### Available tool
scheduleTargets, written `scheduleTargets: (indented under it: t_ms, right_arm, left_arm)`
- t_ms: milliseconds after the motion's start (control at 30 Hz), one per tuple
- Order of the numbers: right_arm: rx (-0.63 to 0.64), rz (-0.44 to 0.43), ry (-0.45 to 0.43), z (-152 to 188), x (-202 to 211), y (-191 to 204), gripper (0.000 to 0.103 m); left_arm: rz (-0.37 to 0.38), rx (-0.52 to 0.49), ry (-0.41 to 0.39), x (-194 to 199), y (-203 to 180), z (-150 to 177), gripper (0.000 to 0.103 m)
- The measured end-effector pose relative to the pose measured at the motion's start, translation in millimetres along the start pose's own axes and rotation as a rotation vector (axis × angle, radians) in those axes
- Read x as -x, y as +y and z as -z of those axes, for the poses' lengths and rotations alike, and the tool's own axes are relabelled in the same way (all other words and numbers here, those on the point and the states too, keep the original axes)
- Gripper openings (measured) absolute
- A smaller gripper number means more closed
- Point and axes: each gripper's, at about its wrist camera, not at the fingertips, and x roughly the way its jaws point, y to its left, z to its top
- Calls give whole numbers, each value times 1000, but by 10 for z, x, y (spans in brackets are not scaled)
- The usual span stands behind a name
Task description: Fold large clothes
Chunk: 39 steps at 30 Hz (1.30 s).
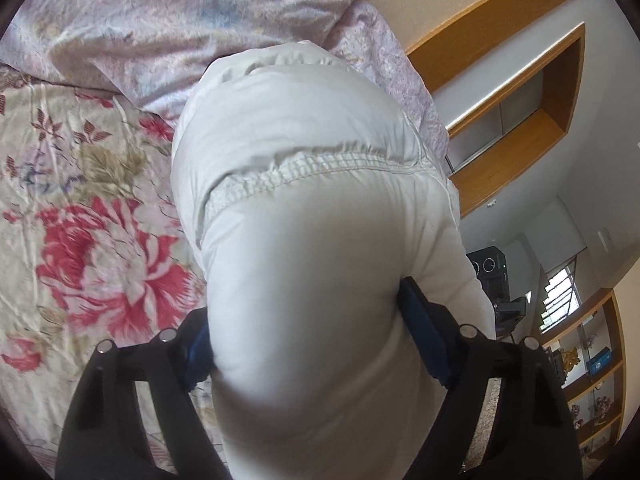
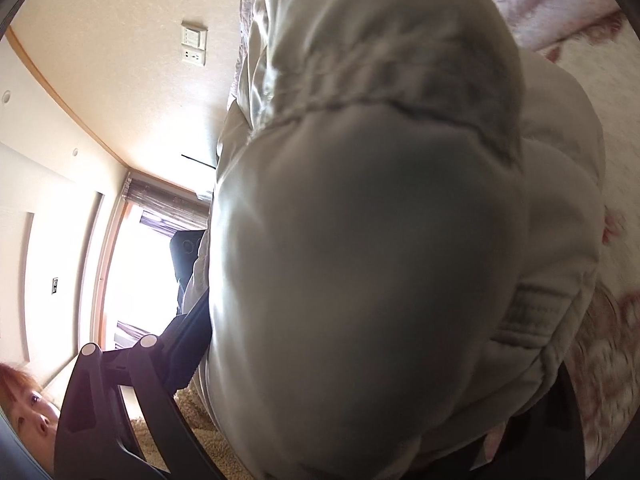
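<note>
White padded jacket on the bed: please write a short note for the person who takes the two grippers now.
Left gripper: shut on the white padded jacket, a thick fold between its blue pads.
Right gripper: jacket bulk fills its jaws; grip looks closed, far finger hidden.
Jacket: bunched and raised over the floral bedspread, near the pillow.
Done: both sides gathered.
Left: lay the fold flat, finish folding.

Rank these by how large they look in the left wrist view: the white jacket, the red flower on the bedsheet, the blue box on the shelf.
1. White jacket, though it is nearest the camera.
2. Red flower.
3. Blue box, far away.
</note>
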Motion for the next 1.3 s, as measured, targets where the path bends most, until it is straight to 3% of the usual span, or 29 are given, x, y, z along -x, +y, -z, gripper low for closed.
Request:
scheduleTargets:
  t_ms: [167,267,333,467,533,700,800,833,867,933,1067,1100,1200,1300]
  right_arm:
    - [24,27,31,-129,-181,-75,97]
    - [-28,137,17,-179,-212,-299,96]
    - [-57,157,-16,-187,-207,-377,98]
    - [-8,320,-72,-42,-56,-132,101]
    - [9,397,-98,-4,216,-78,101]
    - [14,558,-228,2,797,84,102]
    - [76,793,-396,135,1170,356,102]
    - [115,826,-430,172,1179,475,102]
    - [172,826,-450,165,1138,576,101]
    - [308,843,-454,234,924,847,86]
    - [503,839,-459,214,214,1169,70]
    - [520,858,-456,62,-186,1195,67]
    - [537,918,-457,-97,-572,1248,64]
    - [493,948,-398,-300,-1051,1086,64]
  left_arm:
    - [-79,-10,-35,210,218,-88,81]
    - [-135,-26,-28,205,408,-132,81]
    - [-154,-27,-39,171,468,-158,81]
    - [-230,-64,-42,113,419,-219,87]
    - [-268,-86,-45,136,356,-230,89]
    - [-420,-169,-129,385,115,-216,92]
    - [-533,-231,-201,556,-63,-208,95]
    - [-551,-252,-221,581,-134,-207,96]
    - [-562,-273,-238,599,-206,-191,97]
    - [-575,-312,-250,542,-352,-198,97]
    - [-641,-396,-233,245,-595,-203,97]
    - [-657,-412,-228,163,-627,-198,97]
    - [-732,-462,-212,-69,-654,-183,97]
    - [-780,-490,-198,-246,-606,-160,99]
